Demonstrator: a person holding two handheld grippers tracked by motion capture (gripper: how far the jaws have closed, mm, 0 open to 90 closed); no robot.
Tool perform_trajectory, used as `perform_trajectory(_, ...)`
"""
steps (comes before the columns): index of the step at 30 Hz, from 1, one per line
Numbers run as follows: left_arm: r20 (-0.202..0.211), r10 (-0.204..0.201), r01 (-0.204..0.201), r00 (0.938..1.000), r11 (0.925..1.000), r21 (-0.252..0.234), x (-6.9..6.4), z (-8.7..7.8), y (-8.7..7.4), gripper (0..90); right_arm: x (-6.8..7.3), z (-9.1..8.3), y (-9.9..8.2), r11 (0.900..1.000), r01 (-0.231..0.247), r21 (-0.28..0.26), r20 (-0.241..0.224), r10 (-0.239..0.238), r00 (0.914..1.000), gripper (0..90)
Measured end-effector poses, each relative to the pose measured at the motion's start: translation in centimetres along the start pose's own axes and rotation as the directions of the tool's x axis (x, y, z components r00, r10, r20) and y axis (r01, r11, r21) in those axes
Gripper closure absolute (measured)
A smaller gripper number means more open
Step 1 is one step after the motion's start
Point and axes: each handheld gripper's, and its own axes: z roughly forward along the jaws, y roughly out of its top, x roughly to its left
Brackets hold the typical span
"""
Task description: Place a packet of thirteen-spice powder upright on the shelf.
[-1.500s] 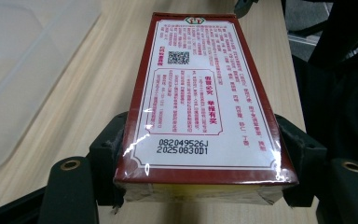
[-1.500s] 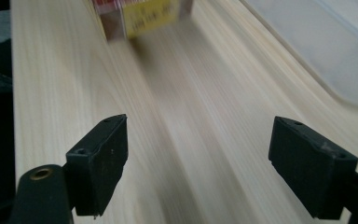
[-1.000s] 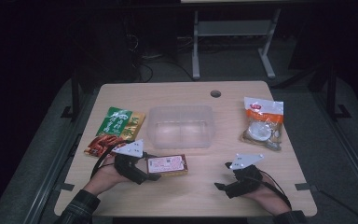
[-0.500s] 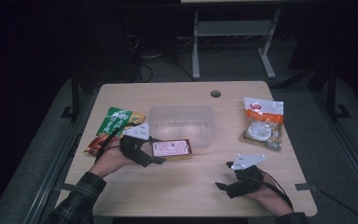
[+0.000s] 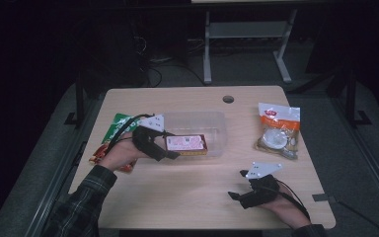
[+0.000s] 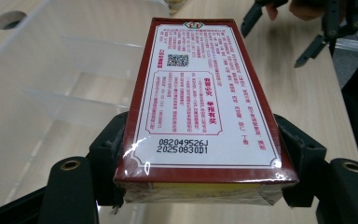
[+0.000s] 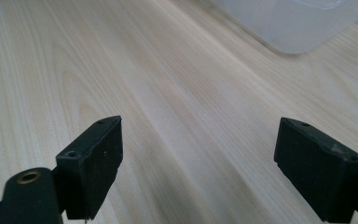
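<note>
Two claws are seen: the left claw (image 5: 170, 148) is clamped on a red box (image 5: 186, 144), held over the clear bin (image 5: 212, 123) at centre frame. The right claw (image 5: 237, 195), jaws spread wide and empty, is rested on the tabletop (image 5: 187, 192) at lower right.

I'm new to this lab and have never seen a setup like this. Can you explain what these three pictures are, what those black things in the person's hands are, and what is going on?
There is no robot arm here: a person at a wooden table holds a two-jaw hand-held gripper in each hand.

The high view looks down from above the person's side. The other two pictures come from small cameras riding on each hand-held gripper, looking along its black jaws.

The left hand-held gripper clamps a red-edged box with printed text by its two long sides, holding it at the near edge of a clear plastic tub. The right hand-held gripper rests near the table's front edge, jaws open with nothing between them.

Also on the table: a green and red packet at the left and an orange and white bag at the right.
</note>
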Motion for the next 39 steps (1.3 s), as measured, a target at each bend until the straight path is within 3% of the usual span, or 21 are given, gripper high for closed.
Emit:
perform_trajectory(7, -0.001, -0.002, 0.002, 1.0, 1.0, 0.003, 2.0, 0.1, 1.4, 31.7, -0.2, -0.2, 0.0, 0.9998, -0.002, -0.019, 0.01, 0.002, 0.9999, 15.1)
perform_trajectory(20, 0.015, 0.044, -0.045, 0.9989, 0.9973, 0.057, 5.0, 1.3, 4.5, 31.7, -0.2, -0.3, 0.1, 0.9994, 0.013, -0.032, 0.001, -0.013, 0.9999, 15.1)
perform_trajectory(25, 0.025, 0.044, -0.045, 0.9987, 0.9971, 0.062, 5.8, 2.3, 5.3, 31.6, -0.2, -0.3, 0.2, 0.9993, 0.006, -0.036, -0.003, -0.006, 1.0, 15.1)
perform_trajectory(27, 0.031, 0.026, -0.027, 0.9992, 0.9982, 0.054, 6.1, 2.9, 5.4, 31.6, -0.1, -0.3, 0.2, 0.9994, -0.001, -0.034, -0.002, 0.001, 1.0, 15.1)
perform_trajectory(39, 0.042, 0.021, -0.026, 0.9989, 0.9921, 0.123, 7.1, 6.4, 5.8, 31.5, -0.3, -0.4, 0.2, 0.9988, 0.014, -0.048, -0.002, -0.014, 0.9999, 15.1)
